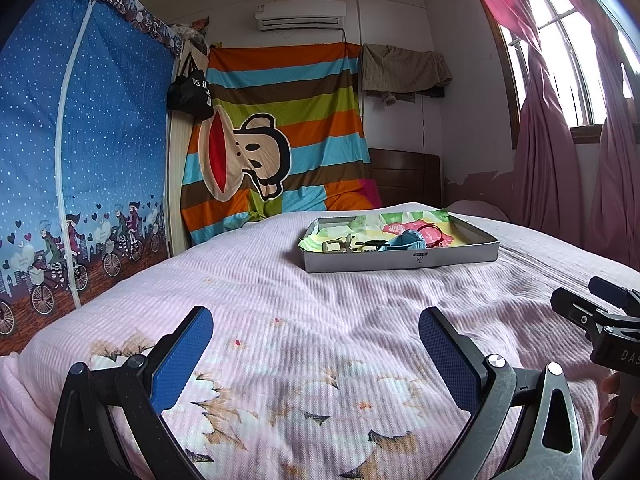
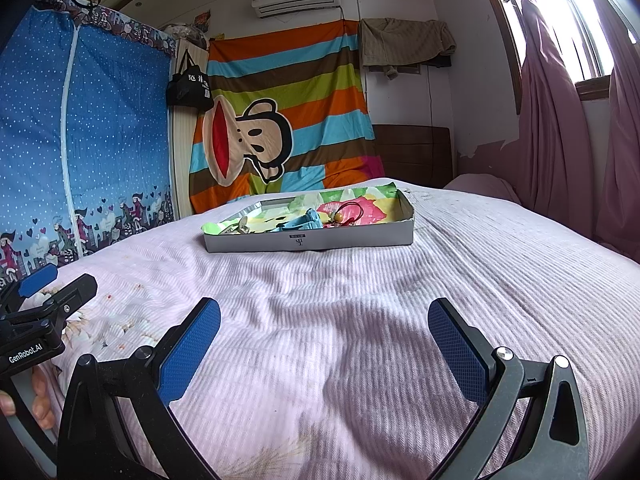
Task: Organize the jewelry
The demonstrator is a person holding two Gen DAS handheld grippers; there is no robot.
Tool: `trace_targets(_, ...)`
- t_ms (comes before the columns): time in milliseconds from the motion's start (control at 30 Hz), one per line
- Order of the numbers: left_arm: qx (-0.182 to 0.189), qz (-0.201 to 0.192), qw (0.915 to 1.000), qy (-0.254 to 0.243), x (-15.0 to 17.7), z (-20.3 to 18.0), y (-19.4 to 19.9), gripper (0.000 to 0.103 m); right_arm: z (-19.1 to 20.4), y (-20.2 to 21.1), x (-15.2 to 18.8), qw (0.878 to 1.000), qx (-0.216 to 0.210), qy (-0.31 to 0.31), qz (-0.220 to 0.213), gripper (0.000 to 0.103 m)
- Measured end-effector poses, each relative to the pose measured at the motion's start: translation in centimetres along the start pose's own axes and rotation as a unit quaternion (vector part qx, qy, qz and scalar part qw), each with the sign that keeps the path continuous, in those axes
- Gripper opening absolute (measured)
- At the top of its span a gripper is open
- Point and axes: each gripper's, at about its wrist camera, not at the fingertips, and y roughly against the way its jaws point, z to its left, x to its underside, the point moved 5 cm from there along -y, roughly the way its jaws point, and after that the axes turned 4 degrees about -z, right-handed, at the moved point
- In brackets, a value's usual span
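A shallow grey box (image 1: 400,261) lined with colourful paper sits on the pink bedspread, far ahead of both grippers; it also shows in the right wrist view (image 2: 308,242). Inside lie a light blue watch (image 1: 404,240), a red cord loop (image 1: 434,236) and metal clips (image 1: 334,246). The right wrist view shows the blue watch (image 2: 306,220) and a red cord with a bead (image 2: 348,212). My left gripper (image 1: 316,344) is open and empty above the bedspread. My right gripper (image 2: 324,338) is open and empty too, also visible at the left view's right edge (image 1: 592,304).
The pink bedspread (image 1: 280,300) covers the bed. A blue fabric wardrobe (image 1: 80,152) stands at the left. A striped monkey sheet (image 1: 280,136) hangs behind. Pink curtains (image 1: 560,152) and a window are at the right. A wooden headboard (image 2: 412,152) stands behind the box.
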Motion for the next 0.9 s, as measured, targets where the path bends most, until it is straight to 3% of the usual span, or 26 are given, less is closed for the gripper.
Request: trace_targets(900, -0.004, -0.004, 1.0000, -0.004, -0.69, -0.12, -0.54, 0.103, 0.05, 0.00, 0.02, 1.000, 0.000, 0.001, 0.000, 0.102)
